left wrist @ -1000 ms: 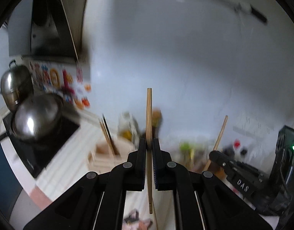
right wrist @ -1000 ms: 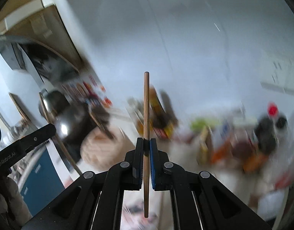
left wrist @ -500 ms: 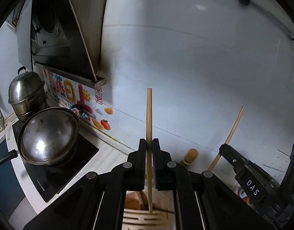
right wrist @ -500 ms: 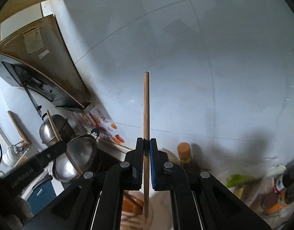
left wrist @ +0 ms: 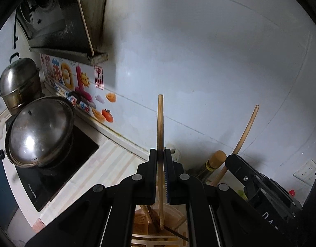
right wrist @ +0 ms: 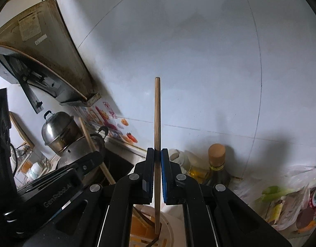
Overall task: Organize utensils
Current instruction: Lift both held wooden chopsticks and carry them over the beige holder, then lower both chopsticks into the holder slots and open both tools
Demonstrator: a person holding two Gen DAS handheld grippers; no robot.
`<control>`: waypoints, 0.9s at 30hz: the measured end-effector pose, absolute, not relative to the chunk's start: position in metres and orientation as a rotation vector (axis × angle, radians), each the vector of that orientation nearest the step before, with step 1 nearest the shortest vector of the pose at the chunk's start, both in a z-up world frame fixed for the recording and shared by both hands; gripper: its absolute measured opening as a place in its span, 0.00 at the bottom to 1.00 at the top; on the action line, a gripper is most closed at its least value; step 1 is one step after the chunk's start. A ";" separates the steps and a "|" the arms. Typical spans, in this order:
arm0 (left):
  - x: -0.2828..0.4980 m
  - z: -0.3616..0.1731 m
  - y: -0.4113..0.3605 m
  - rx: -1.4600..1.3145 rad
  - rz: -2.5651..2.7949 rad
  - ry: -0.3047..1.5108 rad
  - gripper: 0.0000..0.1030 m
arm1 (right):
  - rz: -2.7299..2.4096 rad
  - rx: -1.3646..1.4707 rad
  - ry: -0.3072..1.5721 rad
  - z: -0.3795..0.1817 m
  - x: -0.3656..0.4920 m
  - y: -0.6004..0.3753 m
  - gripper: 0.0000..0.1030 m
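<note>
Gripping one chopstick (left wrist: 160,123) upright, left gripper (left wrist: 161,154) fingers clenched, right gripper (right wrist: 157,153) likewise clamping another chopstick (right wrist: 157,113), holder (right wrist: 170,223) below.

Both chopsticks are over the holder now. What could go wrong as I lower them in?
1. The left chopstick and right chopstick aim at one crowded utensil holder; tips may catch utensils already inside.
2. The left gripper and right gripper are close and could collide.
3. The corked bottle nearby could be knocked.
</note>
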State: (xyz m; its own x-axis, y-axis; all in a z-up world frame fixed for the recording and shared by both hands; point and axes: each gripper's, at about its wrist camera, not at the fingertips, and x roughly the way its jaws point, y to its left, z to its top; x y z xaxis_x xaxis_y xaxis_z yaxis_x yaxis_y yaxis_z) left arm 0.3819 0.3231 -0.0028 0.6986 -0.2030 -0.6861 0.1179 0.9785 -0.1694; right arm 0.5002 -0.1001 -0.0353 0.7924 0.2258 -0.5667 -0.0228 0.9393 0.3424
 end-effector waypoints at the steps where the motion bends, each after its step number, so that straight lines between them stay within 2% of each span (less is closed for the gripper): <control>1: 0.382 -0.005 0.324 -0.118 -0.183 0.786 0.04 | 0.137 0.328 0.649 -0.037 0.499 -0.101 0.06; 14: 0.360 -0.006 0.332 -0.204 -0.268 0.900 0.08 | 0.232 0.299 0.796 -0.047 0.492 -0.096 0.07; 16: 0.350 0.000 0.335 -0.197 -0.257 0.900 0.11 | 0.233 0.310 0.807 -0.046 0.487 -0.099 0.18; 17: 0.346 0.003 0.336 -0.189 -0.246 0.900 0.25 | 0.234 0.318 0.809 -0.045 0.485 -0.101 0.27; 18: 0.342 0.005 0.338 -0.186 -0.234 0.894 0.37 | 0.228 0.324 0.805 -0.043 0.481 -0.104 0.31; 19: 0.336 0.008 0.342 -0.181 -0.210 0.877 0.68 | 0.221 0.327 0.804 -0.041 0.477 -0.108 0.33; 20: 0.332 0.010 0.345 -0.179 -0.189 0.867 0.83 | 0.216 0.333 0.803 -0.040 0.472 -0.111 0.37; 22: 0.319 0.015 0.352 -0.173 -0.157 0.837 0.83 | 0.202 0.351 0.798 -0.036 0.460 -0.120 0.39; 24: 0.310 0.014 0.356 -0.163 -0.134 0.834 0.83 | 0.177 0.351 0.799 -0.034 0.448 -0.128 0.50; 25: 0.305 0.013 0.358 -0.157 -0.125 0.834 0.87 | 0.166 0.355 0.795 -0.033 0.439 -0.134 0.53; 26: 0.299 0.011 0.359 -0.149 -0.116 0.834 0.97 | 0.148 0.357 0.798 -0.033 0.430 -0.139 0.60; 27: 0.294 0.009 0.360 -0.143 -0.106 0.832 1.00 | 0.130 0.358 0.802 -0.034 0.420 -0.145 0.62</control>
State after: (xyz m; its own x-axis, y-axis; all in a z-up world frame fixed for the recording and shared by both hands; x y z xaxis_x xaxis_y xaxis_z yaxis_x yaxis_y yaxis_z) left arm 0.2938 0.3600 0.0087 0.6692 -0.1498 -0.7278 0.0382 0.9851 -0.1676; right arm 0.4205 -0.1448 -0.0339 0.6907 0.2481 -0.6792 0.0207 0.9321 0.3616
